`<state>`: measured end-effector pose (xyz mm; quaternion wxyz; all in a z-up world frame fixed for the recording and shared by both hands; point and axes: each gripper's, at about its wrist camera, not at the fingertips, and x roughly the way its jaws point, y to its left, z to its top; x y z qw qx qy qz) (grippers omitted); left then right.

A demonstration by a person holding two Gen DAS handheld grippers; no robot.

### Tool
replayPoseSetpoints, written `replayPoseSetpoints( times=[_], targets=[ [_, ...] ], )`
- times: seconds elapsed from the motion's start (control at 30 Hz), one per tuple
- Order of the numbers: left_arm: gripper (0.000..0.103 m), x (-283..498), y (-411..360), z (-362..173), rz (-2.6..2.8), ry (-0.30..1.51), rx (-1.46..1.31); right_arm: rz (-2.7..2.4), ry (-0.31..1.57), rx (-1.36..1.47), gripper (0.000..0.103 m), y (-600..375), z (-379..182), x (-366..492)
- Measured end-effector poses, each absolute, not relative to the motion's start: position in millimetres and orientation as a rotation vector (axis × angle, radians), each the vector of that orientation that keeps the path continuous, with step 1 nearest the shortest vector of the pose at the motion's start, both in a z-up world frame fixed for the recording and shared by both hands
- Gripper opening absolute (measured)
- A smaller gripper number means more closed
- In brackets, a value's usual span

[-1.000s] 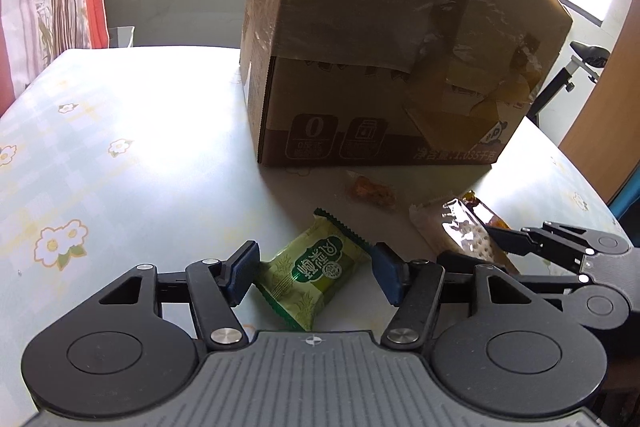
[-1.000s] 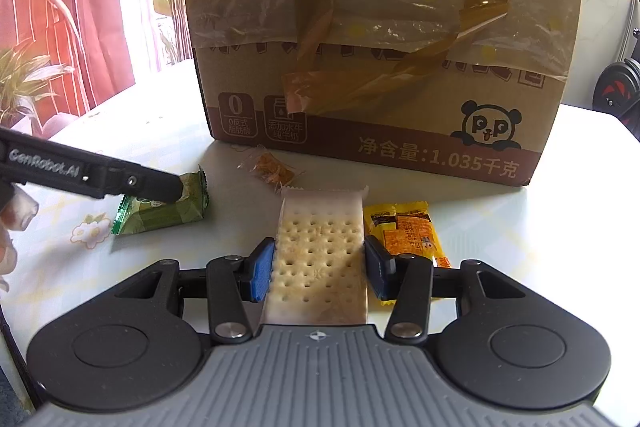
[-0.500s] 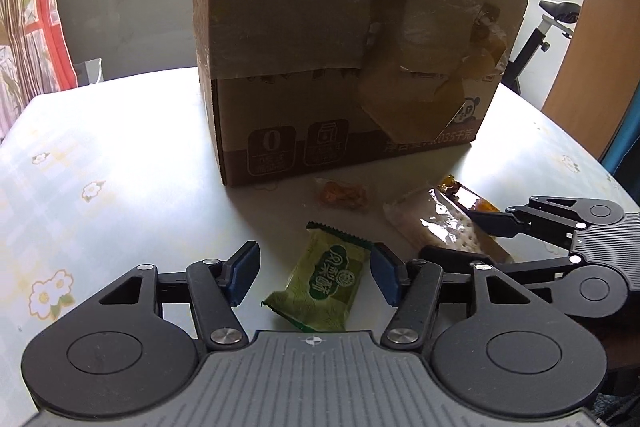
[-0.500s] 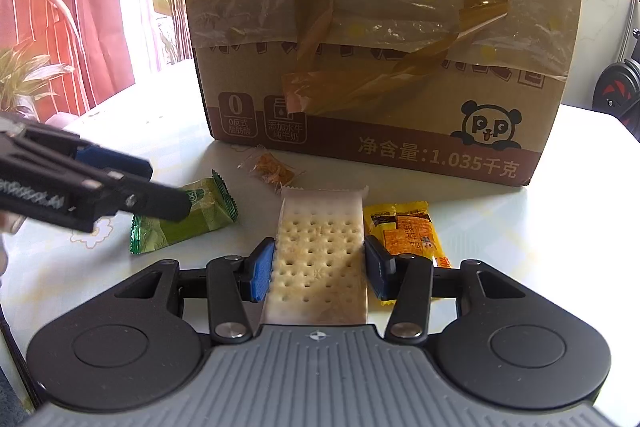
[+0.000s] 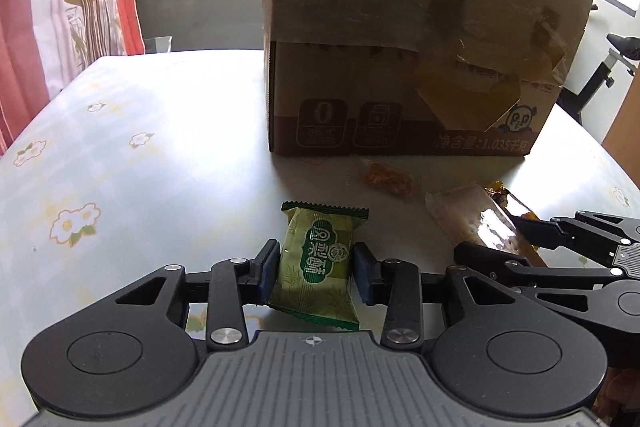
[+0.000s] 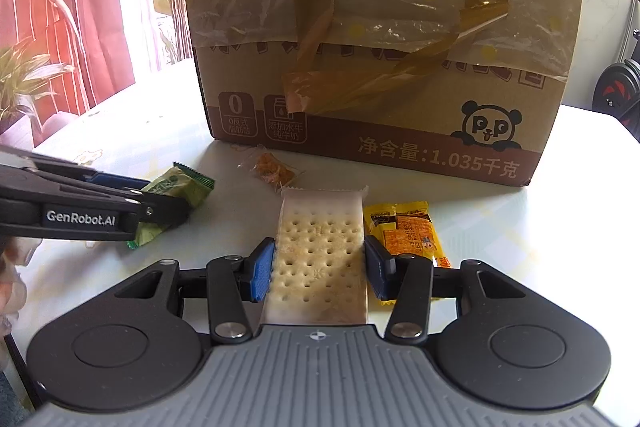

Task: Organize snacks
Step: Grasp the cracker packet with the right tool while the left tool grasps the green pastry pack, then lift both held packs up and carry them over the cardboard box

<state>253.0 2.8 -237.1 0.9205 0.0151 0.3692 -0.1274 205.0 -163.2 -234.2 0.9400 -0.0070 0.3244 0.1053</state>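
My left gripper point(image 5: 315, 273) is shut on a green snack packet point(image 5: 318, 263), both blue pads against its sides; it looks raised off the table. The packet also shows in the right wrist view point(image 6: 176, 195), behind the left gripper point(image 6: 160, 199). My right gripper point(image 6: 319, 270) is shut on a clear-wrapped cracker pack point(image 6: 320, 251), which also shows in the left wrist view point(image 5: 468, 219). A yellow snack sachet point(image 6: 404, 231) lies right of the crackers. A small clear packet with orange bits point(image 6: 274, 167) lies near the box.
A large taped cardboard box point(image 6: 380, 39) with a panda logo stands at the back of the table point(image 5: 140, 167), which has a floral cloth. Red curtains and plants are at the left. An exercise bike stands beyond the table's right edge.
My left gripper has swung around the green packet and closed its pads on it. My right gripper has stayed still, holding the cracker pack.
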Motion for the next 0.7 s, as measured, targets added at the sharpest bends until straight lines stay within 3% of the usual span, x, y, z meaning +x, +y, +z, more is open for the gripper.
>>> replayPoseSetpoints(
  times=[0.7],
  targets=[
    [0.041, 232.4, 21.7, -237.1, -0.189, 0.684, -0.047, 0.219, 0.664, -0.019, 0.05, -163.4, -235.1, 206.1]
  ],
)
